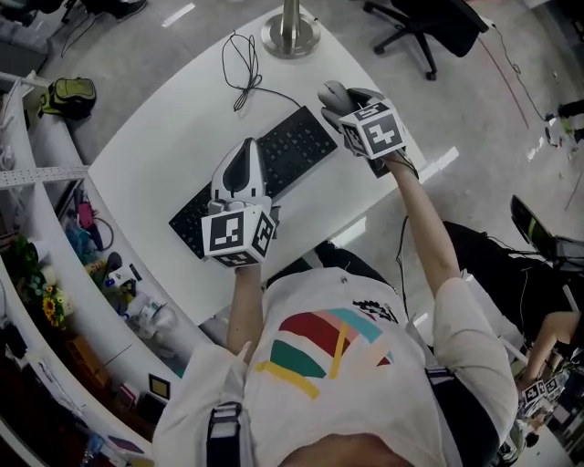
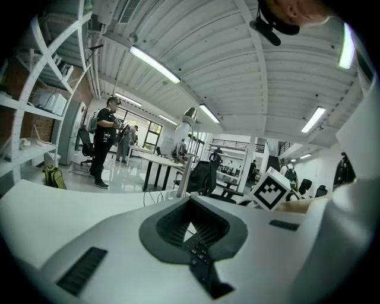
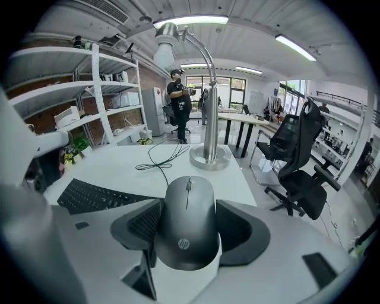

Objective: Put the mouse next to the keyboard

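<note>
A dark grey mouse (image 3: 187, 222) with a scroll wheel sits between the jaws of my right gripper (image 3: 187, 233), which is shut on its sides. In the head view the mouse (image 1: 335, 93) and right gripper (image 1: 350, 102) are just past the far right end of the black keyboard (image 1: 274, 160), near the table's right edge. The keyboard (image 3: 89, 196) lies to the left of the mouse. My left gripper (image 1: 244, 153) hovers over the keyboard's middle. Its jaws (image 2: 189, 227) are shut with nothing between them.
The white table (image 1: 155, 155) carries a metal lamp base (image 1: 290, 36) at its far end, with a thin black cable (image 1: 242, 68) looped beside it. White shelves (image 1: 55, 228) run along the left. A black office chair (image 1: 424, 27) stands beyond the table. A person (image 2: 105, 142) stands far off.
</note>
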`<action>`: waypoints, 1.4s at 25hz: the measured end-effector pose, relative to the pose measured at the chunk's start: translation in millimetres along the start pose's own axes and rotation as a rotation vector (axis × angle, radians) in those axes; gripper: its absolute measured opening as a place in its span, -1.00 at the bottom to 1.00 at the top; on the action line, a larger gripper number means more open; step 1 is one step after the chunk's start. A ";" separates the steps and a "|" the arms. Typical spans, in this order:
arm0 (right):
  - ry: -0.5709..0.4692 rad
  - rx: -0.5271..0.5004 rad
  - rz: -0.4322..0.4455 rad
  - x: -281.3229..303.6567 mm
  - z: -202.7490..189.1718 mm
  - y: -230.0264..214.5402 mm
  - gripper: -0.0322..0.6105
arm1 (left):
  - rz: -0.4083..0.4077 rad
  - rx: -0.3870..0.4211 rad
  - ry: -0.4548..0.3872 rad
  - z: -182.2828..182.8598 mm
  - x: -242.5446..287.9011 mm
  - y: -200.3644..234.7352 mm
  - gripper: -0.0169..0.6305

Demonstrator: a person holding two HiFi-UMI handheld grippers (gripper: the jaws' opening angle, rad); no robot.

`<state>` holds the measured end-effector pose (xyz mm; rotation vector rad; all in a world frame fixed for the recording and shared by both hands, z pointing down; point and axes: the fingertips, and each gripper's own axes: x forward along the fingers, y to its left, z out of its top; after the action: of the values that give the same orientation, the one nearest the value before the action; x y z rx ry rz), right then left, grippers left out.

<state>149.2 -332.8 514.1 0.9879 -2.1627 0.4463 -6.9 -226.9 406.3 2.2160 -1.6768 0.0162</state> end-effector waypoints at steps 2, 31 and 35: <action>0.028 0.009 -0.002 8.9 -13.5 -6.3 0.05 | 0.004 0.002 0.008 -2.8 2.7 0.5 -0.82; 0.104 0.011 -0.021 40.2 -64.9 -22.9 0.05 | 0.018 -0.011 0.046 -18.7 9.2 1.8 -0.82; 0.054 0.002 -0.033 28.9 -44.8 -19.1 0.05 | 0.029 -0.011 0.034 -15.3 0.8 6.1 -0.82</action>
<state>171.0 -335.1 566.3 0.9997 -2.0950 0.4546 -9.2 -224.7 422.4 2.1709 -1.6860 0.0517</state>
